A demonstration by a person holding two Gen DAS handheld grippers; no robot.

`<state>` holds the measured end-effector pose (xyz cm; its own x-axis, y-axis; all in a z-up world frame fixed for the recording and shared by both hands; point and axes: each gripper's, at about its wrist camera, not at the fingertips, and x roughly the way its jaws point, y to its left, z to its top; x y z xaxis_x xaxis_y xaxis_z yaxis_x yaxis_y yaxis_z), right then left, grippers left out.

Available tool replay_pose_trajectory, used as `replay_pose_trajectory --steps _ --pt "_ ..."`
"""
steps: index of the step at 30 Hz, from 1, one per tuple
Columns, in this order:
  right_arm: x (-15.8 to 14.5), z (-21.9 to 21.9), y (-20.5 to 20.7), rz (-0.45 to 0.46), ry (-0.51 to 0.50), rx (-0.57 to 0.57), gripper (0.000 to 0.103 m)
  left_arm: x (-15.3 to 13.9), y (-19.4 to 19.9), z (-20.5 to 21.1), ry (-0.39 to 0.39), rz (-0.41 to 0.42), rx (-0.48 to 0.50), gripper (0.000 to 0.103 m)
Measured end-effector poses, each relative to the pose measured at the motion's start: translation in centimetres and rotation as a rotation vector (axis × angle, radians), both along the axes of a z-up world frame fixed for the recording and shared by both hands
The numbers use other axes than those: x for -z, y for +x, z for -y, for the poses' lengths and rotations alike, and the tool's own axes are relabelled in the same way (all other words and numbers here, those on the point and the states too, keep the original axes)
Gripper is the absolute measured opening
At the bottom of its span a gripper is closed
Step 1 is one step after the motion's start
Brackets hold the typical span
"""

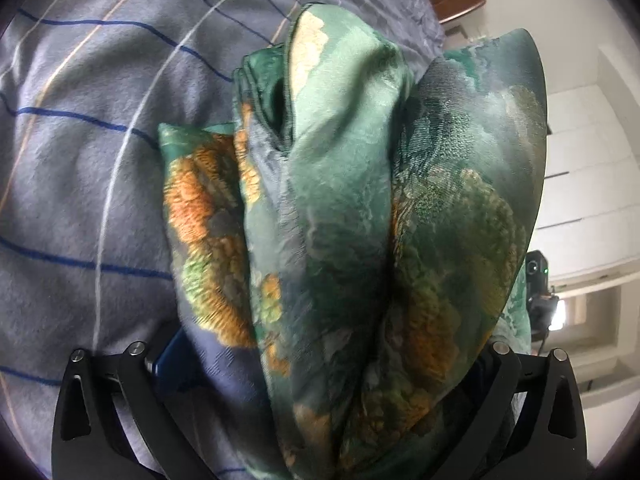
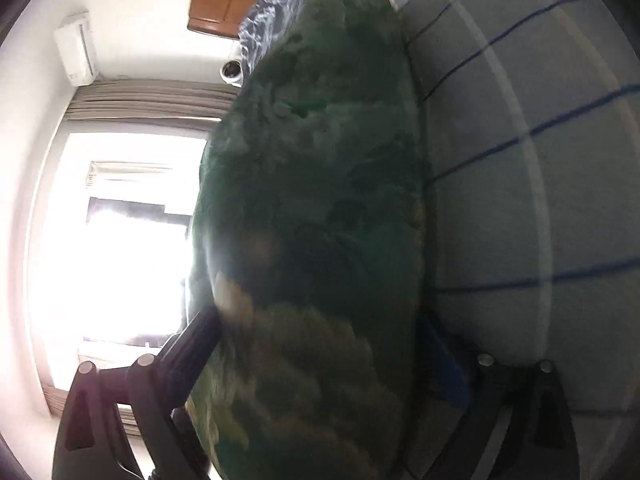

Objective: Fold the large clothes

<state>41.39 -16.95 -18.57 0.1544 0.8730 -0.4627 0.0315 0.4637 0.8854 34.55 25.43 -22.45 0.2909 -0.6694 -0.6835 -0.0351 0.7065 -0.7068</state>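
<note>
So my left gripper (image 1: 320, 420) has a thick bunch of the green and orange patterned garment (image 1: 340, 200) stuffed between its fingers, though I can't tell if they're actually pinching it. The cloth hangs over the grey striped bedsheet (image 1: 80, 160). My right gripper (image 2: 320, 380) is spread wide with the garment lying between its fingers, not clamped.

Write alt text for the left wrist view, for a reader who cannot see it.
A bunched green garment with orange and cream patches fills the middle of the view, rising from between the left gripper's black fingers, which stand wide at the bottom edge. Behind it lies a grey bedspread with dark blue and pale stripes; white walls show at right.
</note>
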Motion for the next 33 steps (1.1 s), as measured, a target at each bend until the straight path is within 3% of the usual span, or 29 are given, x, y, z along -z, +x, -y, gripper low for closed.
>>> replay_pose_trajectory --steps 2,4,7,9,12,18,22,28,31,33 --pt "-1.4 -1.8 0.3 0.049 -0.121 -0.056 0.097 -0.1 -0.1 0.5 0.001 0.015 -0.017 0.103" --pt "-3.8 -4.2 -0.3 0.162 -0.283 -0.151 0.096 -0.5 -0.5 1.6 0.023 0.046 -0.040 0.102" --pt "-7.0 -8.0 -2.6 0.379 -0.508 -0.275 0.094 -1.3 -2.0 2.1 0.049 0.112 -0.079 0.083" --pt "-8.4 -9.0 -4.2 0.488 -0.569 -0.280 0.091 -2.0 -3.0 1.9 0.033 0.142 -0.100 0.072" --pt "-9.7 -9.6 -5.7 0.582 -0.587 -0.271 0.088 -2.9 -4.4 2.2 0.025 0.187 -0.113 0.066" --pt "-12.0 -9.5 -7.8 0.734 -0.559 -0.276 0.086 -5.4 -6.8 3.1 0.052 0.286 -0.128 0.065" --pt "-14.5 -8.4 -8.0 0.820 -0.507 -0.272 0.086 -8.2 -5.8 4.0 0.077 0.345 -0.119 0.065" --pt "-17.4 -5.5 -2.4 0.840 -0.424 -0.251 0.086 -13.1 -0.8 5.6 0.143 0.431 -0.090 0.065" --pt "-18.0 -5.7 1.4 0.833 -0.407 -0.242 0.086 -13.3 2.3 6.2 0.149 0.437 -0.092 0.065" --pt "-17.4 -5.5 3.6 0.801 -0.388 -0.234 0.086 -12.4 3.9 6.3 0.159 0.410 -0.091 0.071"
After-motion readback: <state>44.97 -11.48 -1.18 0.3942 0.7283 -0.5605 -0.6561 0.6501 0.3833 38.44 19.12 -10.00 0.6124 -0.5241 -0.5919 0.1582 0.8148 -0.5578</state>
